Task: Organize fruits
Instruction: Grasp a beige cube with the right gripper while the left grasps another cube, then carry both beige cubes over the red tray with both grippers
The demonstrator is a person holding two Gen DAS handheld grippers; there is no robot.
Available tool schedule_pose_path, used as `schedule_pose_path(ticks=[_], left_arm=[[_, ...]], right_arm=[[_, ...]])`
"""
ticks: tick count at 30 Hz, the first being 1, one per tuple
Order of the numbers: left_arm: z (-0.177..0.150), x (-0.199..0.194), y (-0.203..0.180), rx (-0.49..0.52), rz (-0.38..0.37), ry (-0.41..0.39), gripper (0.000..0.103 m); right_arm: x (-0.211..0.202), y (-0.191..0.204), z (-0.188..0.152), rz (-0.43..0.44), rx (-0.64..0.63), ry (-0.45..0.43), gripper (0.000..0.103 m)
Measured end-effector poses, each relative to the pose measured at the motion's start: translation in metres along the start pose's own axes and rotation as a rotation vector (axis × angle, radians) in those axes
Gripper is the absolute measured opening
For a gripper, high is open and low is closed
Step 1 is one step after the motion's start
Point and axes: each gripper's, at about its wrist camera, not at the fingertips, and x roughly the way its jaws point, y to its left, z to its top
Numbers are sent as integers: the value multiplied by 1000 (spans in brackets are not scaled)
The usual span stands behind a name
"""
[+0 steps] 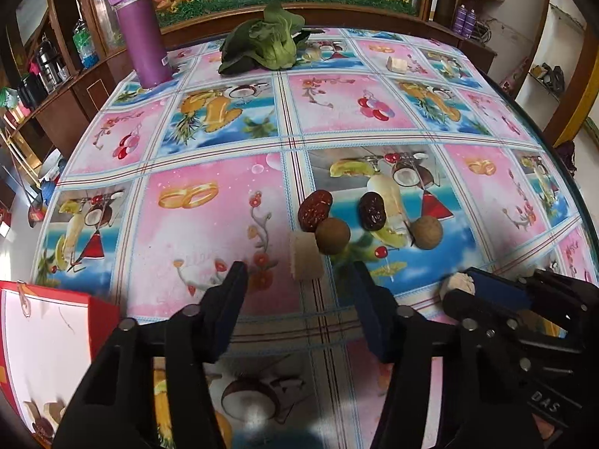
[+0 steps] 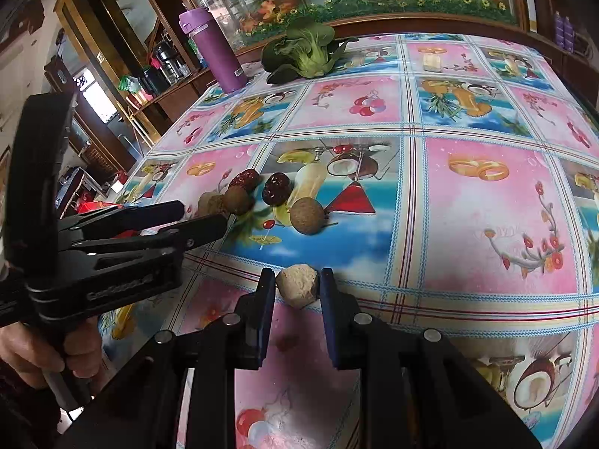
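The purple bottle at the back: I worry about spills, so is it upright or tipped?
Upright. The purple bottle stands on its base on the tablecloth, lid at the top, in both views.

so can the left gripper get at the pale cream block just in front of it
Probably yes: the left gripper is open, and the pale cream block lies just ahead between its fingers. A round brown fruit touches the block's far right corner.
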Motion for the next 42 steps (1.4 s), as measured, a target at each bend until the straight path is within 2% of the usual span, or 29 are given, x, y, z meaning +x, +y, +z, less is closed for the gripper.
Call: schedule_pose_path(ticks=[4,5,9,18,28,39,42], left_arm=[[3,9,1,-2,2,9,42],[3,12,1,-2,-7,15,33],[4,12,0,0,-13,-1,23],[-7,-7,-4,5,-10,-37,21],[-49,-57,-22,41,-17,-112,21],[-84,-103,-19,42,-2,-191,21],[-92,-112,-16,34,-4,-204,21]], right_arm=[[0,0,0,-1,1,-1,22],[0,0,0,-1,1,-1,22],[1,2,-1,-5,-5,-3,22],[0,4,-1,-19,-28,-8,23],[-5,3,-5,-16,7,-22,22],[-45,30,-29,89,57,-158,23],[-54,42,-34,85,44,-178,23]])
